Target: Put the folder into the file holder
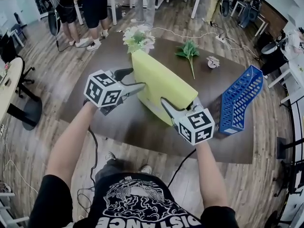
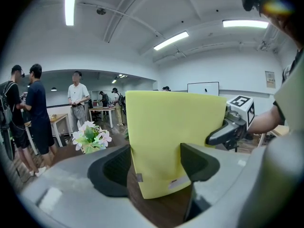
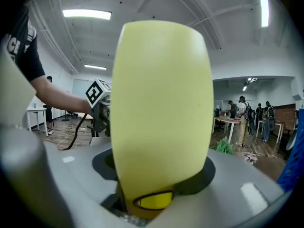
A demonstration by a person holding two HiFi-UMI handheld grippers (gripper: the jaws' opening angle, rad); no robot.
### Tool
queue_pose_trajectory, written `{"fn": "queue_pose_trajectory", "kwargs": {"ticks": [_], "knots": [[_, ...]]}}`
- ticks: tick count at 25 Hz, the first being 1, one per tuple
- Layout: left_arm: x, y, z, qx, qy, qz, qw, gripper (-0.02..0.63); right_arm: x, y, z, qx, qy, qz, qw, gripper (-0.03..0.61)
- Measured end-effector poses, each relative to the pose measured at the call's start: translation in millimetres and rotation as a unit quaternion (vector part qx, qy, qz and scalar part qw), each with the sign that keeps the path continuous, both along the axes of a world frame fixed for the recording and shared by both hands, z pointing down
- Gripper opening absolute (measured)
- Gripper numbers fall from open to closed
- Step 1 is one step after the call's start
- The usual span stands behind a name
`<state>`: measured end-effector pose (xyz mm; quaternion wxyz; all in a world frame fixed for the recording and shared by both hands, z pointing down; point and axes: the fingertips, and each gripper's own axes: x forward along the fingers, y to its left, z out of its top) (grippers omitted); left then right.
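A thick yellow folder [image 1: 161, 82] stands tilted on the dark table [image 1: 137, 132], one end toward each gripper. My left gripper [image 1: 135, 82] holds its left end; in the left gripper view the folder [image 2: 175, 137] sits between the jaws of that gripper [image 2: 156, 167], both against it. My right gripper [image 1: 179, 106] is at the right end. There the folder's rounded spine [image 3: 161, 108], with its finger hole, fills the space between the jaws of the right gripper [image 3: 161, 175], which touch it on both sides. The blue file holder [image 1: 240, 101] lies to the right of the folder.
A pot of white flowers [image 1: 138, 38] stands just behind the folder. A green sprig [image 1: 189, 51] and a small ornament [image 1: 213, 61] lie at the table's far side. Several people [image 1: 95, 8] stand beyond the table, among desks and chairs.
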<state>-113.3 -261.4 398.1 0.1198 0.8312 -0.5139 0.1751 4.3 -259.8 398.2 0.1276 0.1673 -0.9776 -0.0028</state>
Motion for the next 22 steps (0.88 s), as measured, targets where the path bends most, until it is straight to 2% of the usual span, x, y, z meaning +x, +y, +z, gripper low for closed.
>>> {"fn": "queue_pose_trajectory", "kwargs": {"ticks": [6, 11, 17, 22], "knots": [[-3.9, 3.4, -7.8, 0.010, 0.008, -0.023, 0.9997, 0.342, 0.3, -1.8, -1.2, 0.011, -0.007, 0.005, 1.000, 0.238], [4.2, 2.7, -10.9, 0.011, 0.003, -0.021, 0.9997, 0.342, 11.2, -6.5, -1.9, 0.018, -0.010, 0.023, 1.000, 0.227], [33.6, -9.6, -10.2, 0.012, 0.004, 0.003, 0.9999, 0.343, 43.3, -18.8, -2.2, 0.020, -0.015, 0.069, 0.997, 0.221], [69.7, -25.8, -8.6, 0.014, 0.010, 0.039, 0.9991, 0.343, 81.0, -26.0, -2.2, 0.019, -0.015, 0.128, 0.992, 0.218]]}}
